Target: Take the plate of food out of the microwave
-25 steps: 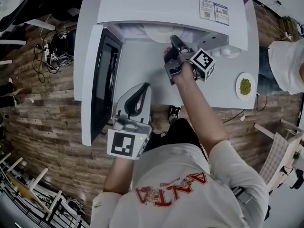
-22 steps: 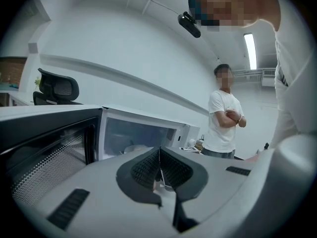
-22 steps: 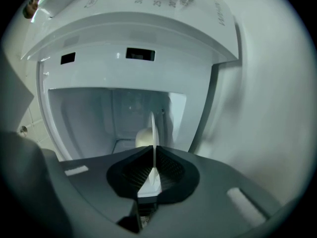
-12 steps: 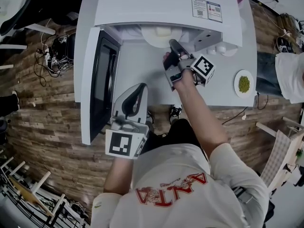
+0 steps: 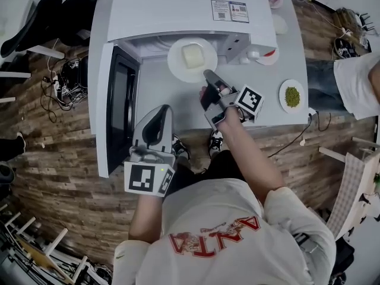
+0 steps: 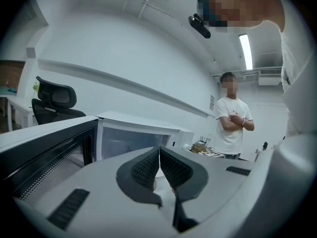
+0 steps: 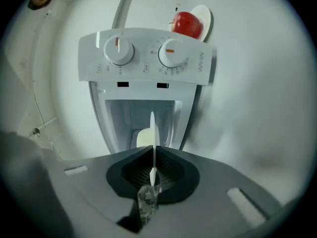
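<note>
"What is the left gripper doing?"
"Hovering beside the open door, its fingers pressing together on nothing."
"And the right gripper?"
"Its fingers are clamping the rim of the plate, which is carrying food over the counter, just outside the microwave."

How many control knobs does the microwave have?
2. In the right gripper view, both sit on the control panel: left knob and right knob. None seems hidden.

plate: just before microwave opening | door: at left | dish: right, on table
</note>
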The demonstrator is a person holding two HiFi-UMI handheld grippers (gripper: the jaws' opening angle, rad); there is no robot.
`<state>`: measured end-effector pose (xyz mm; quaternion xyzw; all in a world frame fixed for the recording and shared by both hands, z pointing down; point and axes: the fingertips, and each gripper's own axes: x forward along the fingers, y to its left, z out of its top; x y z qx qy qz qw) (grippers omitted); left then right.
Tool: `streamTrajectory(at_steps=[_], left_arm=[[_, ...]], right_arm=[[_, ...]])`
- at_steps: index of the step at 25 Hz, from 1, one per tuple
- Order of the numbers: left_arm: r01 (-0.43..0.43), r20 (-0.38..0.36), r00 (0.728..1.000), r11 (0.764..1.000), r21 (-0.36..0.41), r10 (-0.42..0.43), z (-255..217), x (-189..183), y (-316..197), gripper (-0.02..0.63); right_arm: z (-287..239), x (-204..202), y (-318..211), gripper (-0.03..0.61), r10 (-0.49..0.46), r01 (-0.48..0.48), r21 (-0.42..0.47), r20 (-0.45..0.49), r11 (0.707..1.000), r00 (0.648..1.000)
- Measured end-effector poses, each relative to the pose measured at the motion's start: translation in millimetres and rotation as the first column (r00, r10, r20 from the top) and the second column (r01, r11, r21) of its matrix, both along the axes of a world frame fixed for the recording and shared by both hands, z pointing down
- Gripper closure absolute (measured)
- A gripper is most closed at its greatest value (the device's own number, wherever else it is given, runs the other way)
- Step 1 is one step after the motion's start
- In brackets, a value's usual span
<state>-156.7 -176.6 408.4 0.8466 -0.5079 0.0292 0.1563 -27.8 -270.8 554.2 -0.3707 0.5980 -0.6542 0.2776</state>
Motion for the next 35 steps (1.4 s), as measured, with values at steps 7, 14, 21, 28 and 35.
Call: streamTrajectory(at_steps=[7,14,21,28,35], left_arm=[[-0.022,-0.005,1.0,1.0,0.001,0.022,-4.6,14.9,10.1,0.601],[-0.072,0.012,0.997,0.997,0.001,0.072,-2.4,44.6,13.6,0.601],[-0.127,0.022,0.992,0.992,-0.002,0.127,-1.6,83.0,18.6,0.601],[-0.167,0.033,0.985,0.986,-0.018,0.168,3.2,112.9,24.9,0.601],[-0.171,0.033,0.985,0.985,-0.023,0.172,4.7,121.5,27.0,0.601]], right_arm=[[0.0,28.9,64.8,0.56,-0.058,0.058,-0.01,-0.015,0.998,0.998],[22.3,79.1,118.5,0.56,-0.037,0.036,-0.033,-0.034,0.999,0.999],[49.2,144.2,139.1,0.56,0.061,-0.063,-0.036,-0.058,0.997,0.996],[75.4,188.3,141.3,0.56,0.159,-0.165,-0.072,-0.082,0.984,0.984],[83.7,209.3,127.2,0.56,0.203,-0.211,-0.072,-0.101,0.975,0.974]])
